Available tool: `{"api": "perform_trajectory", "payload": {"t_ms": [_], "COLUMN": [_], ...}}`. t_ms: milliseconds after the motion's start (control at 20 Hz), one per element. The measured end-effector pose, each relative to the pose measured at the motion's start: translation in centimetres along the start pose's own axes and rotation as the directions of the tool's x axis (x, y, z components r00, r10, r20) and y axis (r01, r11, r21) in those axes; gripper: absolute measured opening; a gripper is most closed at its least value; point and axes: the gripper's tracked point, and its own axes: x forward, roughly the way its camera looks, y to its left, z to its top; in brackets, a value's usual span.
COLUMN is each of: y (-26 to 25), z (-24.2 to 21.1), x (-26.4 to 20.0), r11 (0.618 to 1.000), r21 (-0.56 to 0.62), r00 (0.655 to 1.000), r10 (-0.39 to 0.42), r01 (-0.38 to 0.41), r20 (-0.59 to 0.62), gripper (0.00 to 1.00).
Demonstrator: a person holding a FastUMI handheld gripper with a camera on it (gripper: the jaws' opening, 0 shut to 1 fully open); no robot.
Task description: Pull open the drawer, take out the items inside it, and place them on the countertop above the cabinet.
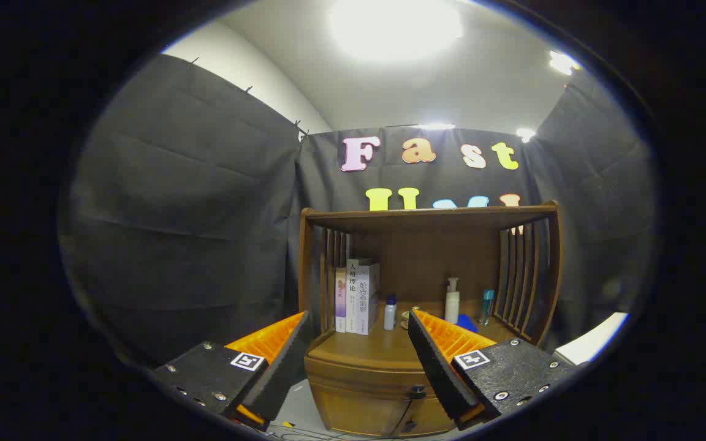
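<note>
Gripper [359, 355]: held level and facing the cabinet head-on, from a little way back.
Fingers [279, 361]: spread wide apart, nothing between the pads; they frame the cabinet's front from either side.
Cabinet: a small brown wooden cabinet [429, 288] with slatted sides and a flat top board, standing against the black cloth wall, straight ahead beyond the fingertips.
Drawer: the rounded brown wooden drawer front [359, 383] sits low on the cabinet, between the two fingers and beyond them; it looks closed, flush with the body. Its long axis runs side to side, and its face points back toward the gripper.
Knob: a small dark knob [417, 389] on the drawer front, just beside the right finger's inner edge; a thin dark cord hangs down from it.
Surface: the brown wooden surface [365, 346] above the drawer, under the top board.
Books: three upright books [358, 296] stand together at the left of the surface, spines facing out.
Bottles: a small white bottle with a blue cap [390, 312] stands near the books; a white pump bottle [452, 301] and a slim teal bottle [487, 306] stand upright farther right.
Blue item: something blue [467, 322] lies by the pump bottle's base, partly hidden by the right finger; I cannot tell what it is.
Drawer contents: hidden.
</note>
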Motion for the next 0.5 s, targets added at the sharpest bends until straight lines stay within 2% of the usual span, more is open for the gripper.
{"api": "perform_trajectory", "payload": {"t_ms": [100,200,350,500], "y": [0.8,0.3,-2.8,-4.4], "z": [-0.1,-0.2,-0.5,0.3], "x": [0.2,0.4,0.4,0.5], "r11": [0.996,0.987,0.997,0.994], "r21": [0.086,0.154,0.062,-0.035], "r00": [0.999,0.999,0.999,0.995], "r10": [0.035,0.040,-0.037,-0.101], "r01": [-0.035,-0.039,0.037,0.101], "r20": [-0.002,-0.001,-0.016,0.019], "gripper": [0.97,0.96,0.97,0.96]}}
